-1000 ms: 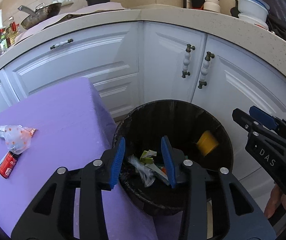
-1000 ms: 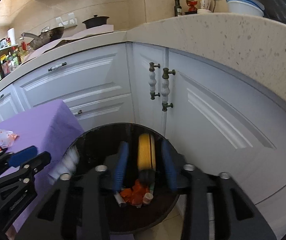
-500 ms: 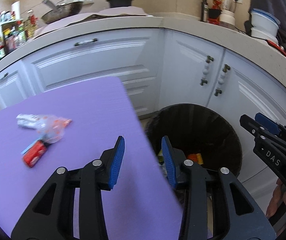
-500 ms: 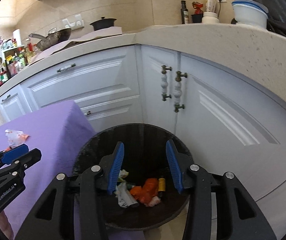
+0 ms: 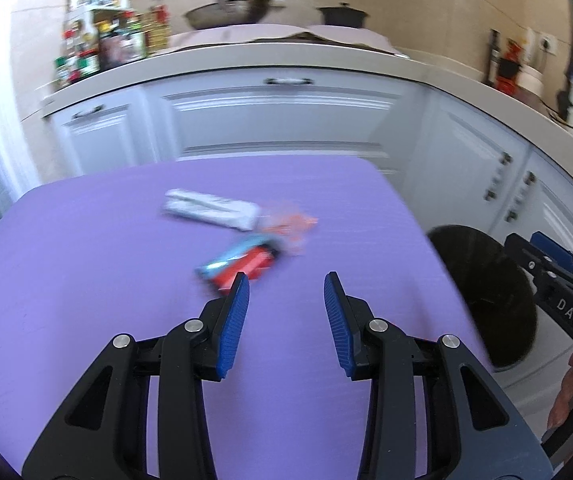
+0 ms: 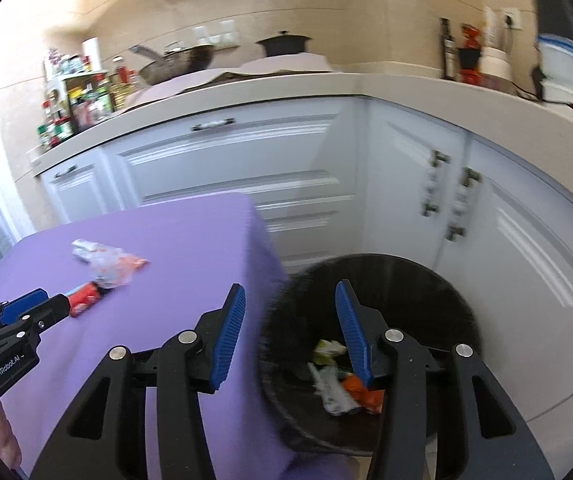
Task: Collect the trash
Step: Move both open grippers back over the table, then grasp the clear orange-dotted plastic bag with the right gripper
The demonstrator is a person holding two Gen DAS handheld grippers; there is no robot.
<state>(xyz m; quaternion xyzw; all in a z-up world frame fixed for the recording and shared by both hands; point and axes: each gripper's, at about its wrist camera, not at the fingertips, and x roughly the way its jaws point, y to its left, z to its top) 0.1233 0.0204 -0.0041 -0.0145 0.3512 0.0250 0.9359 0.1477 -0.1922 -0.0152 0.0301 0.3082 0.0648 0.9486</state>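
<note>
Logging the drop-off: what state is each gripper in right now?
Left gripper: jaws open, nothing between them.
Right gripper: jaws open, just been opening, nothing between them.

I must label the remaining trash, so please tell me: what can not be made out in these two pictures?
- Print on the white packet and red wrapper: motion blur, left wrist view.
- How many pieces lie under the clear bag: it overlaps them, right wrist view.
- Bin bottom: partly hidden by the right hand-held gripper; near rim blurred.
- Bin in the left wrist view: inside is dark.
</note>
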